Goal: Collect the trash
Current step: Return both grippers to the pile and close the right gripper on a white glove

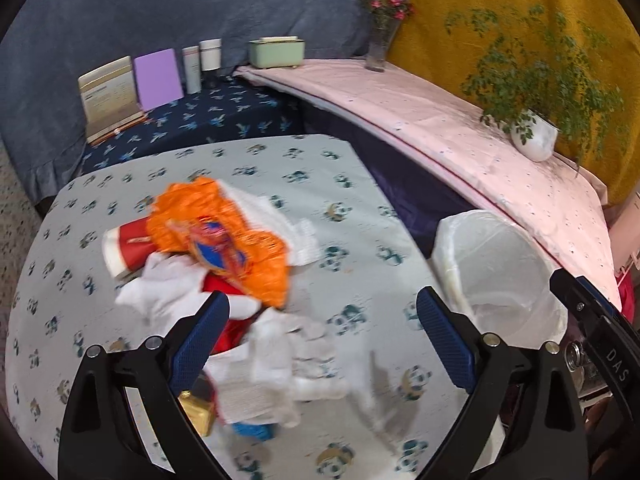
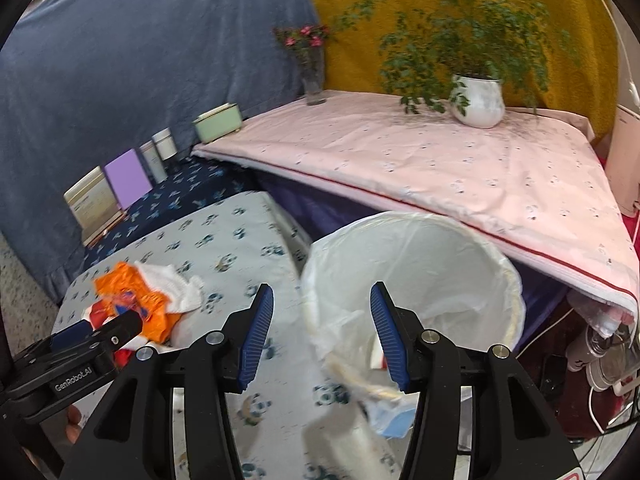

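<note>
A pile of trash lies on the panda-print table (image 1: 360, 208): an orange wrapper (image 1: 216, 232), a red and white paper cup (image 1: 124, 248), crumpled white tissues (image 1: 280, 360), a gold wrapper (image 1: 196, 412). My left gripper (image 1: 322, 316) is open just above the near tissues. A trash bin with a white liner (image 2: 420, 280) stands at the table's right edge. My right gripper (image 2: 322, 332) is open and empty over the bin's near rim. The orange wrapper also shows in the right wrist view (image 2: 132, 296), with the left gripper's finger (image 2: 120, 328) beside it.
A pink-covered shelf (image 2: 440, 160) runs behind the bin with a potted plant (image 2: 478, 100) and a flower vase (image 2: 312, 76). A dark blue surface (image 1: 208, 116) holds a purple card, cups and a green box (image 1: 276, 52). Cables and bottles lie at the right (image 2: 600, 348).
</note>
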A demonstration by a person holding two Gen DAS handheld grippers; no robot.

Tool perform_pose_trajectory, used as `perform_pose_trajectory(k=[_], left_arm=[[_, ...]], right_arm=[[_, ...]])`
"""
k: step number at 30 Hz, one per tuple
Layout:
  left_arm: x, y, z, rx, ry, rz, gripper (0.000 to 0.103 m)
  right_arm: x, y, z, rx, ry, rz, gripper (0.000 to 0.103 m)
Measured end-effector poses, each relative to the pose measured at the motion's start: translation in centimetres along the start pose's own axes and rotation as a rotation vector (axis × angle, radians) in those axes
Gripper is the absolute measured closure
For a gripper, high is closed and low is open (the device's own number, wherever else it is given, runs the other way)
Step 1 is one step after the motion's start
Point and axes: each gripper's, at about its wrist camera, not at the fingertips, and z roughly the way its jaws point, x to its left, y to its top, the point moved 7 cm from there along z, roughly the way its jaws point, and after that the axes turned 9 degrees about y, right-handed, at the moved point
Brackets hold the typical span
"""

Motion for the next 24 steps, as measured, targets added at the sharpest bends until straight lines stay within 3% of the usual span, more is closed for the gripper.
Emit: perform_pose_trajectory(k=[13,24], left_arm=[[9.6,-5.2,0.2,0.069,0.105,-0.057,0.011],[13.0,-8.9,2.2,0.16,0.122,-0.064,0.011]], right_arm=[[8.5,-4.2,1.9,0.112,0.117,-0.095,0.053],[13.3,-7.9,5.1,0.232,0.186,-0.149,0.053]])
